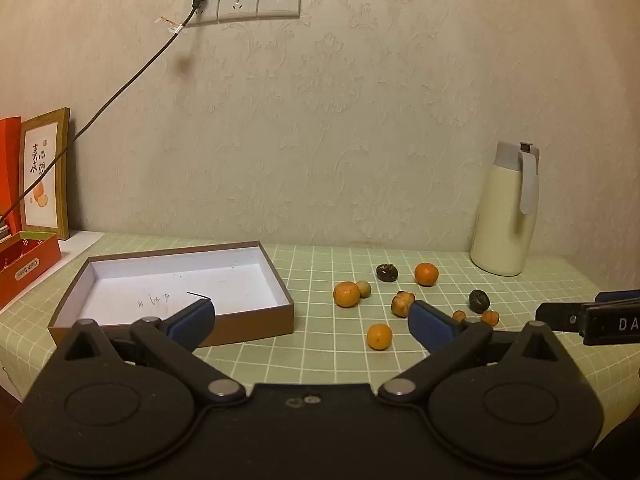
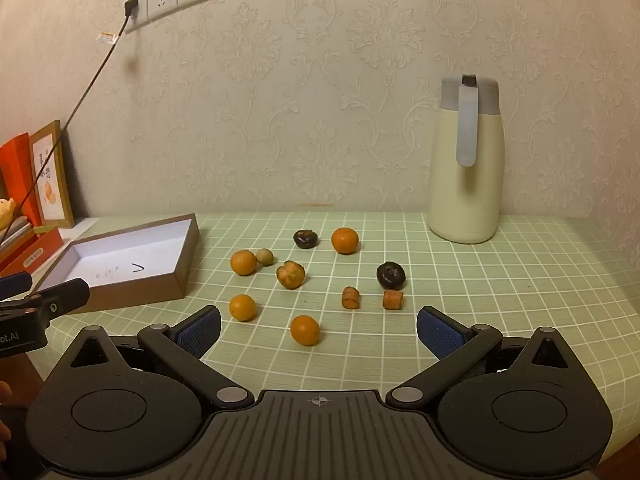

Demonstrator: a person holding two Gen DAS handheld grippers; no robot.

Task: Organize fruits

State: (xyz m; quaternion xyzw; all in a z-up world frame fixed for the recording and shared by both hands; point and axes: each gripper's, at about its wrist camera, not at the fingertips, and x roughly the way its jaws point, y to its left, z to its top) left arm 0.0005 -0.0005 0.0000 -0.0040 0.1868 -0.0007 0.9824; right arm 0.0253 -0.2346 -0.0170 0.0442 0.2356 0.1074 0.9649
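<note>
Several small fruits lie loose on the green checked tablecloth (image 2: 480,300). Among them are small oranges (image 2: 305,330) (image 1: 379,336), two dark wrinkled fruits (image 2: 391,274) (image 1: 479,301), a split brown one (image 2: 291,274) (image 1: 401,303), a small greenish round one (image 2: 264,257) and two orange chunks (image 2: 351,297). An empty brown box (image 1: 176,284) (image 2: 132,264) with a white inside sits to the left of them. My left gripper (image 1: 312,320) hangs open between the box and the fruits. My right gripper (image 2: 319,330) is open just in front of the nearest orange. Neither holds anything.
A cream thermos jug (image 2: 466,160) (image 1: 506,216) stands at the back right against the wall. A framed picture (image 1: 44,172) and red boxes (image 1: 24,268) sit at the far left. A dark cable (image 1: 120,92) runs down from the wall socket.
</note>
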